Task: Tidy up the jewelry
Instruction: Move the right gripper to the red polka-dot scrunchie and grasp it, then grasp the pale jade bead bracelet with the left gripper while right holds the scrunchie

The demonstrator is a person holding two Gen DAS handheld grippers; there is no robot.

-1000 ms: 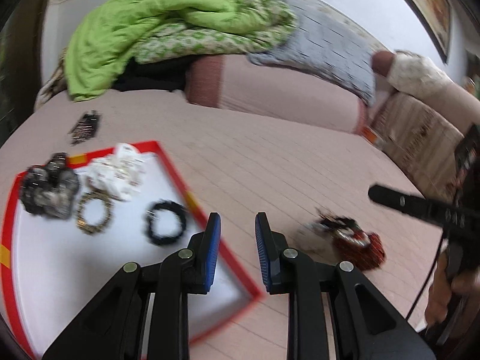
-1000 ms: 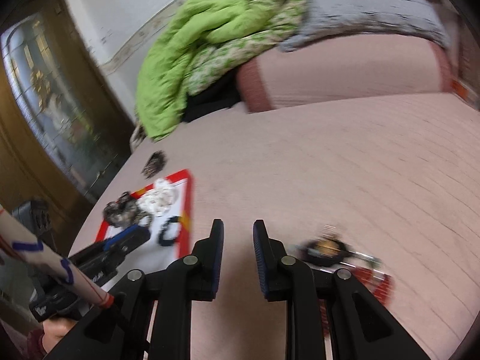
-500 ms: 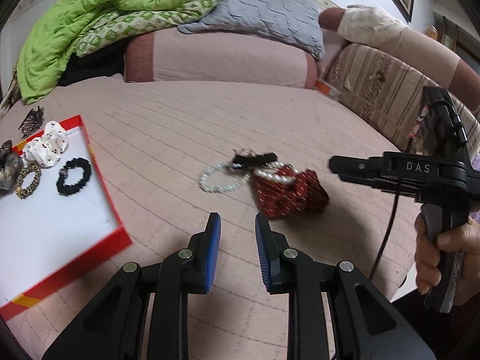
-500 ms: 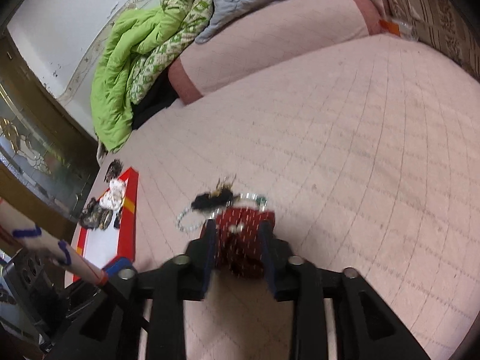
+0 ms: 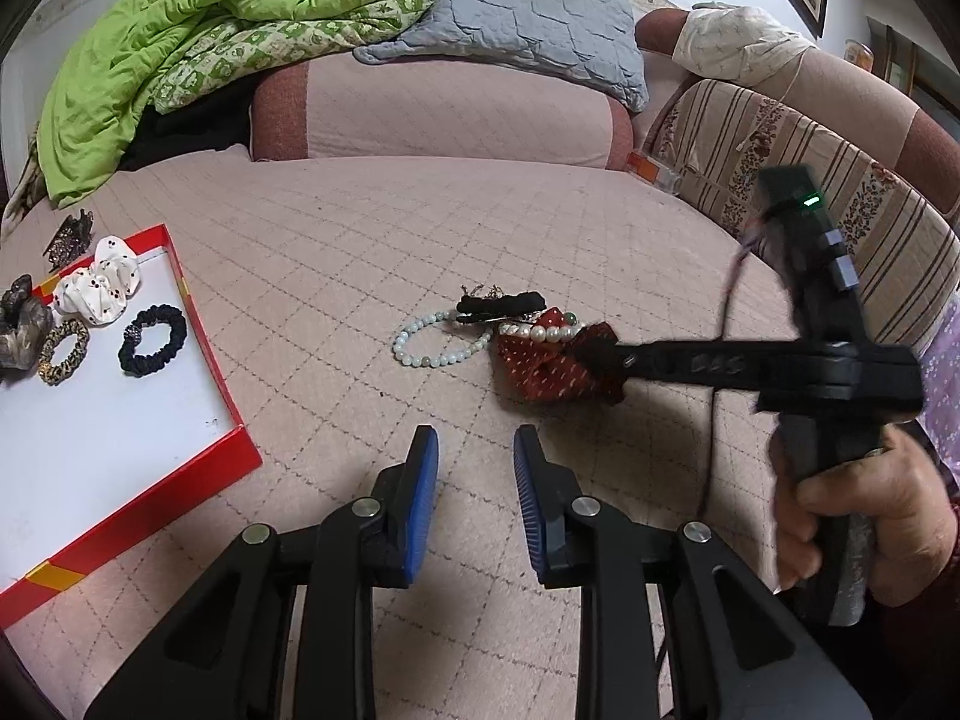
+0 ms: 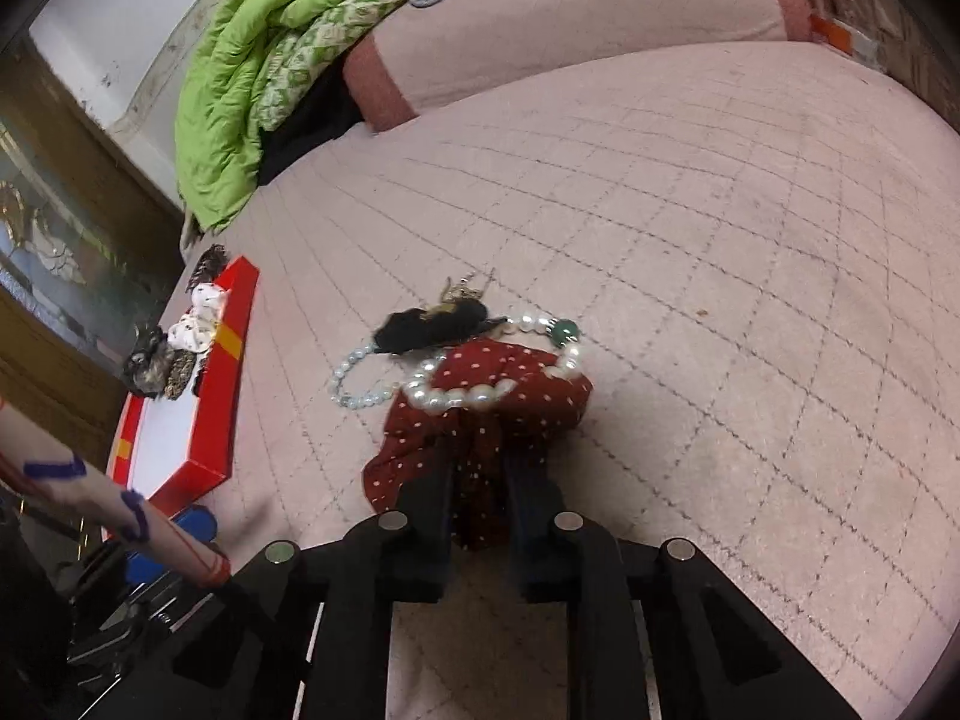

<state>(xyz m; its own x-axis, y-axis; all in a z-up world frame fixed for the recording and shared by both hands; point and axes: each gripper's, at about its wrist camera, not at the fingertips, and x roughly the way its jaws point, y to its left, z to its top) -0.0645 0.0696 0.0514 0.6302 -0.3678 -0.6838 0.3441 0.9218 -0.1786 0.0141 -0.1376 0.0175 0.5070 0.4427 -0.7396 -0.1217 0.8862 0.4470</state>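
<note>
On the pink quilted bed cover (image 5: 420, 228) a shallow red box with a white floor (image 5: 108, 420) lies at the left. Four things sit in its far corner: a white scrunchie with small dark dots (image 5: 96, 288), a black scrunchie (image 5: 153, 339) just beside it, a thin leopard-print hair tie (image 5: 63, 351), and a grey-brown bundle (image 5: 21, 324) at the very edge, which I cannot identify. A dark hair claw (image 5: 69, 234) lies on the cover just outside the box, behind its far corner.

The other jewelry is in a small pile near the middle of the bed, well apart from the box. There is a dark red fabric piece with white dots (image 6: 480, 414), a string of white pearls with one green bead (image 6: 480, 393) lying over it, a pale bluish bead bracelet (image 5: 432, 339) to its left, and a black hair piece (image 5: 501, 306) behind.

The right gripper (image 6: 480, 480) has its two fingers on both sides of the near edge of the red fabric, nearly closed, the cloth bunched between them. The left gripper (image 5: 474, 480) hangs above the bare cover in front of the pile, its blue pads (image 5: 423, 480) parted and nothing between them.
</note>
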